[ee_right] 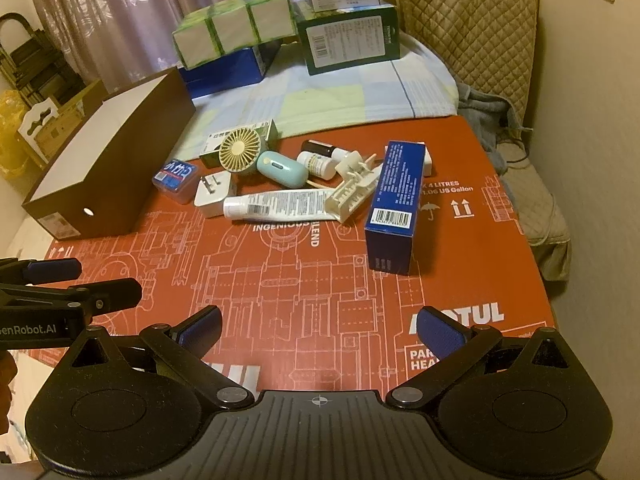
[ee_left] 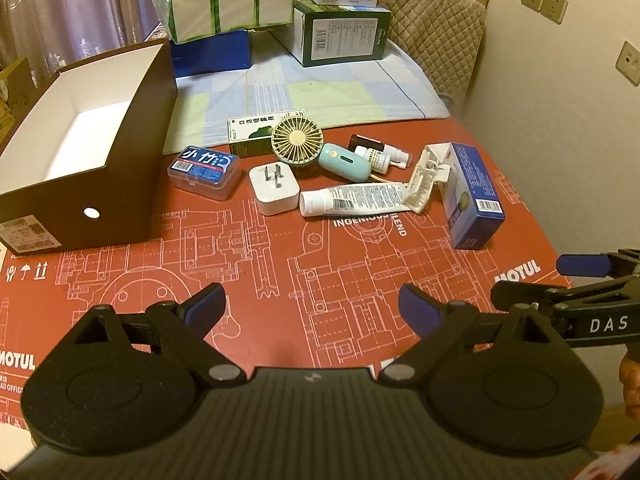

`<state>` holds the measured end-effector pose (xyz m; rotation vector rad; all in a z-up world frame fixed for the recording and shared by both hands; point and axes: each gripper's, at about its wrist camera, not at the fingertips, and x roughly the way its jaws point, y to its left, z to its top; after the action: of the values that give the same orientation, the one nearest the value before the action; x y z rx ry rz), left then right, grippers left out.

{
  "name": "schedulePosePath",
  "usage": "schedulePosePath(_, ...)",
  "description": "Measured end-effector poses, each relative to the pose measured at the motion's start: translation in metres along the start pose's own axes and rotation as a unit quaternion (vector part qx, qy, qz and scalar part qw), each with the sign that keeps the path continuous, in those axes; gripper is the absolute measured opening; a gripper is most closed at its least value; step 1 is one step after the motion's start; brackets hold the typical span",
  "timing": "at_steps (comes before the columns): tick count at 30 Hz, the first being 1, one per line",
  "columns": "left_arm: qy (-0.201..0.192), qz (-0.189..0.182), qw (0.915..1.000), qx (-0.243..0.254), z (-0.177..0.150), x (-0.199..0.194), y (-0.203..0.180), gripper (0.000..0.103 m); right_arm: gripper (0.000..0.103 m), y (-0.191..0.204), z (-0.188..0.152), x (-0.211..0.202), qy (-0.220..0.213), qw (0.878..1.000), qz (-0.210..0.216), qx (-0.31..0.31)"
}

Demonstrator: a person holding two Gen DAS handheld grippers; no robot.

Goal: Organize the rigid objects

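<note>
Lying under everything is 1 red printed board [ee_left: 280, 264], and on its left side stands 1 brown open-topped box [ee_left: 76, 200], white inside and holding nothing visible. To the box's right sits a loose cluster: 1 blue carton [ee_right: 394, 208] on its side, 1 white tube [ee_left: 352, 198] touching 1 cream plastic clip [ee_left: 424, 180], 1 handheld fan [ee_left: 298, 140] with a mint handle, 1 green carton [ee_left: 250, 132] partly behind the fan, 1 white plug adapter [ee_left: 274, 188] prongs up, 1 clear case with a blue label [ee_left: 206, 172], and 2 small bottles [ee_left: 382, 156] side by side. Both tools hover near the board's front edge, well apart from the cluster: the left gripper [ee_left: 312, 306] is spread wide and holds nothing, and the right gripper [ee_right: 320, 328] is likewise released.
</note>
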<state>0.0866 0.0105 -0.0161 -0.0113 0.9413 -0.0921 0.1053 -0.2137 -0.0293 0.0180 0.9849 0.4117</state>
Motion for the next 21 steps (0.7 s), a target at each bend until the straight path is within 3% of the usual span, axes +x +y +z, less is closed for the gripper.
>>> schedulePosePath(21,0.013,-0.010,0.9990,0.041,0.050,0.049,0.021,0.092,0.101,-0.012,0.036,0.020,-0.019,0.997,-0.033,0.069)
